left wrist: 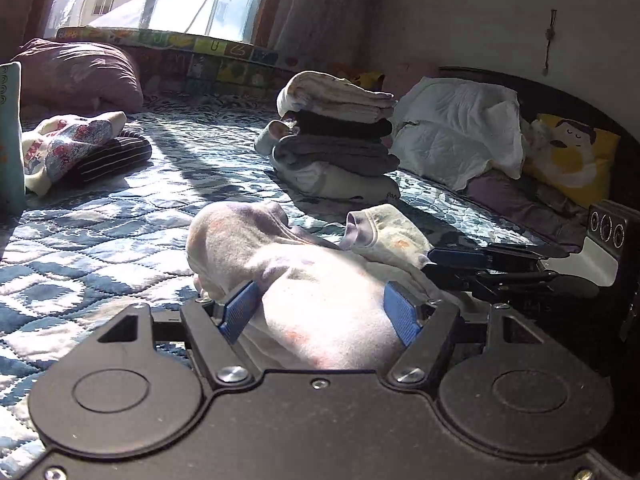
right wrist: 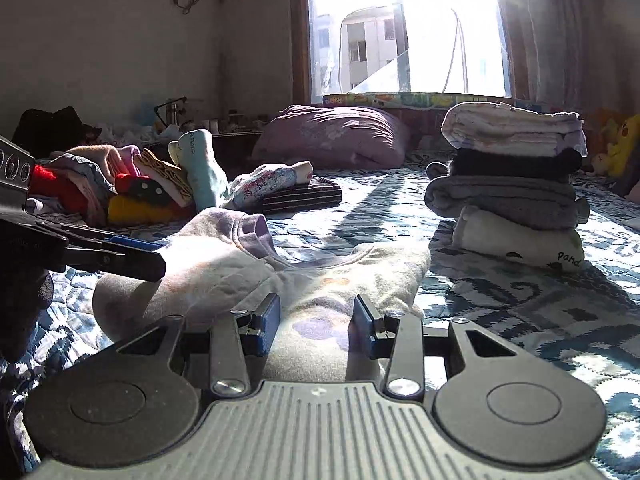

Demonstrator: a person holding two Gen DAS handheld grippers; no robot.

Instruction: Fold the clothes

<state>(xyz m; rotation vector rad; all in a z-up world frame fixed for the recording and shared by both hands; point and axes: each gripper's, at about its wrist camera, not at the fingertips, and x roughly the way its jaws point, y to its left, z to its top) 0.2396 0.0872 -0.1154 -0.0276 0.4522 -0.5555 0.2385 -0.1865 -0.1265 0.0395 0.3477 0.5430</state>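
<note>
Your bed's blue quilted cover fills both views, but only your right wrist camera shows the heap of unfolded clothes at ten o'clock, and only your left one shows the white bedding and yellow cartoon pillow at two o'clock. Both cameras catch the folded stack, four garments high, sitting at one o'clock from your right tool and at twelve from your left, and the mauve pillow under the window. The pale printed garment you are working on lies bunched on the cover right in front of both tools, its cuff curling up at one o'clock in the left view. Your left gripper has its blue pads wide apart with the cloth mounded between them, touching both, not pinched. Your right gripper is also parted, somewhat narrower, the fabric lying between its pads unclamped. Each tool appears side-on in the other's view, at the garment's edge. No container is in sight.
</note>
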